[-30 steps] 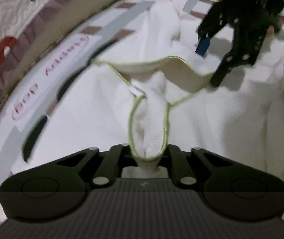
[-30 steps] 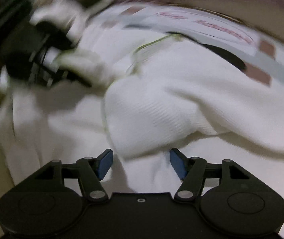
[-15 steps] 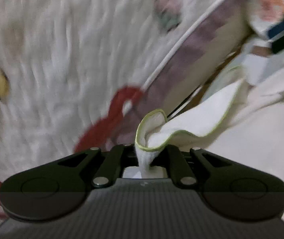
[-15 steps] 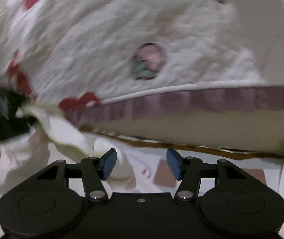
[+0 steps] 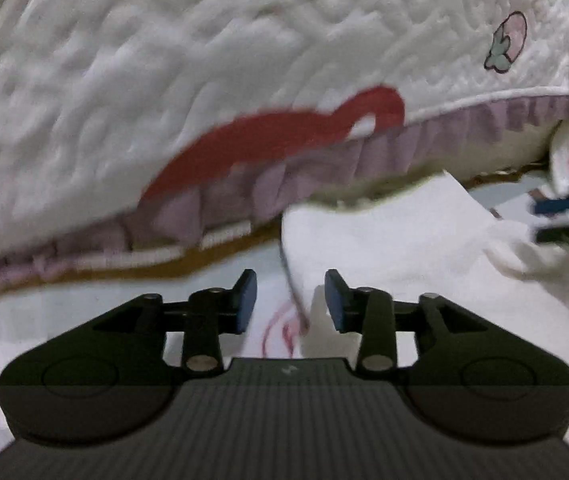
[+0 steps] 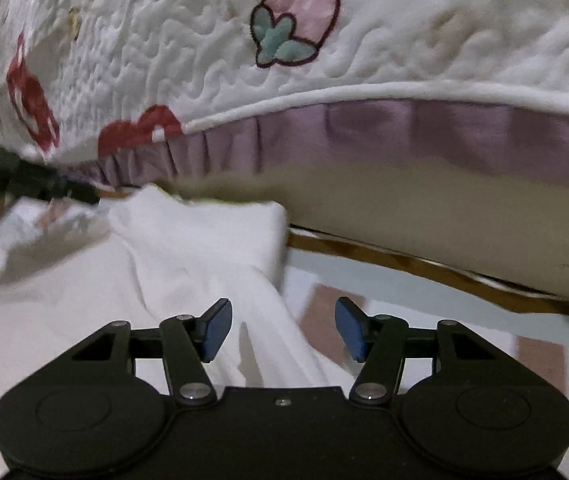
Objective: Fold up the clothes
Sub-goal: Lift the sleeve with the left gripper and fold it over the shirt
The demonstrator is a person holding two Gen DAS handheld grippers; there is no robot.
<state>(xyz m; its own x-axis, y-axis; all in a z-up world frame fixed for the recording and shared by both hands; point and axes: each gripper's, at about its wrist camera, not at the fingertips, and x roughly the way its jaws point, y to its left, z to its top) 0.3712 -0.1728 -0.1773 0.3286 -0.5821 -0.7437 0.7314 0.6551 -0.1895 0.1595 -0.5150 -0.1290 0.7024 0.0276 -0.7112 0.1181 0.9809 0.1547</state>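
- left gripper (image 5: 290, 300): jaws opening, nothing pinched; edge of the white garment (image 5: 384, 240) lies just under and ahead of the right pad, no contact that I can see.
- right gripper (image 6: 282, 328): jaws opening too, spread wide and empty, over the garment's ribbed fabric.
- Garment sits on the printed sheet (image 6: 424, 300), its folded end close to the quilt (image 6: 364, 40).
- Step looks like a release after a fold: let the pads clear fully, lift straight off so the fold doesn't drag.
- Next grab: take the loose edge, not the bulk.
- Obstacle: the quilt's purple ruffle (image 6: 404, 128) overhangs the far edge, so snag risk.
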